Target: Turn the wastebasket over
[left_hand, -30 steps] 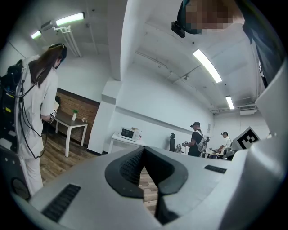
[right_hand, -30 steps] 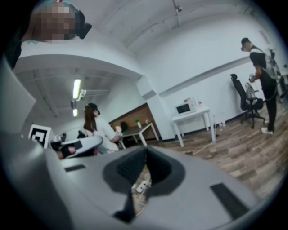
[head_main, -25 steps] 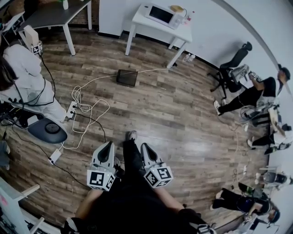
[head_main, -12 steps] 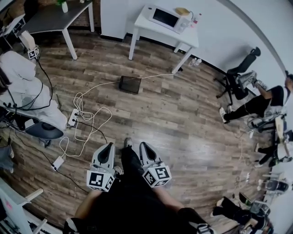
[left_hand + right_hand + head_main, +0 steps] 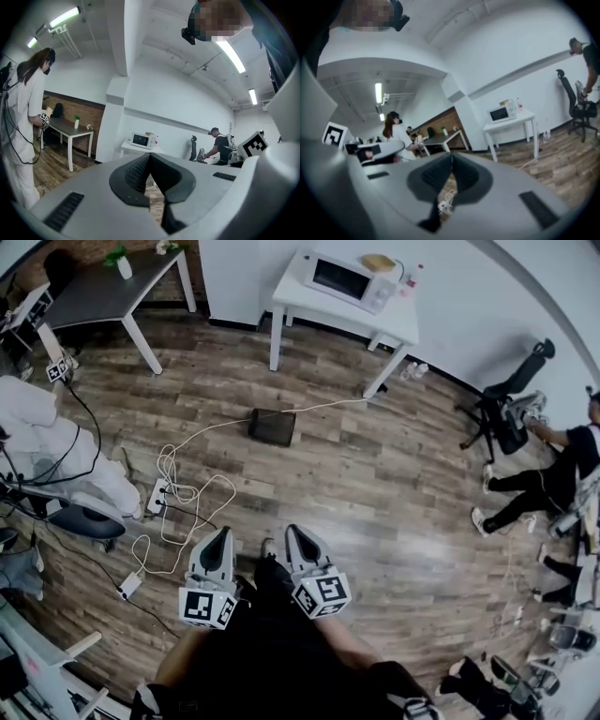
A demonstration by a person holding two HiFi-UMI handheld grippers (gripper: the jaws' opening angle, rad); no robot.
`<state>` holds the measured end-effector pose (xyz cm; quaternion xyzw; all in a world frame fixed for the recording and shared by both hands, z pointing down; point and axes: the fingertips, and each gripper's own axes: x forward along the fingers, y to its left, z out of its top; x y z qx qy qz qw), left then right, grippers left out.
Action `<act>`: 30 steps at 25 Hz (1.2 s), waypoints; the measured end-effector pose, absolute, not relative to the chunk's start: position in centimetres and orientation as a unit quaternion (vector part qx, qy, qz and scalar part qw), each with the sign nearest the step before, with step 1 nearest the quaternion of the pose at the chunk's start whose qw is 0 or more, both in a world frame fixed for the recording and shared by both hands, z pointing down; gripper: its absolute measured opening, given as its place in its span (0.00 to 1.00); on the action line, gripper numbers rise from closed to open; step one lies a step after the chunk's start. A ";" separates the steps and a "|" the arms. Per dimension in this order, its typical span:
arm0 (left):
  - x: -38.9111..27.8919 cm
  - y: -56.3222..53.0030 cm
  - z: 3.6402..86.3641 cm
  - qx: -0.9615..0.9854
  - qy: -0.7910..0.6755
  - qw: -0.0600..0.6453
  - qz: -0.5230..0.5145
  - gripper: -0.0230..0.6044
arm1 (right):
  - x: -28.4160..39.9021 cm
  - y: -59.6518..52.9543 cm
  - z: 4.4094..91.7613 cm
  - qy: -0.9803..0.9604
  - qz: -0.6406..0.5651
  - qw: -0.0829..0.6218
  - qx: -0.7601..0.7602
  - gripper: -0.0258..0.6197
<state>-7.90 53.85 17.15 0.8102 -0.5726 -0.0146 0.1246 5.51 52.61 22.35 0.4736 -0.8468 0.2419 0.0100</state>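
Wastebasket (image 5: 272, 427) sits nearer than before; your left gripper (image 5: 222, 534) and right gripper (image 5: 294, 532) are both fully closed, holding nothing.

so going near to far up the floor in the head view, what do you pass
right gripper → power strip → wastebasket → white table

1. The wastebasket (image 5: 272, 427) is black.
2. The floor (image 5: 375, 474) is brown, in a wood-plank pattern.
3. One table (image 5: 398, 322) is white.
4. The cables (image 5: 183, 491) are white.
5. The left gripper (image 5: 221, 536) and right gripper (image 5: 296, 534) are grey, with black-and-white square-patterned cubes.
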 end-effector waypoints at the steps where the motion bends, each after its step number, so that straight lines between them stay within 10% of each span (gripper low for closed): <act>1: -8.0 52.9 16.9 0.807 -0.578 0.119 -0.015 0.09 | 5.6 51.7 22.4 -0.848 0.241 0.010 0.472 0.09; 30: -13.9 23.4 20.8 0.856 -0.487 0.171 0.010 0.09 | -1.4 25.5 23.9 -0.805 0.257 0.010 0.534 0.09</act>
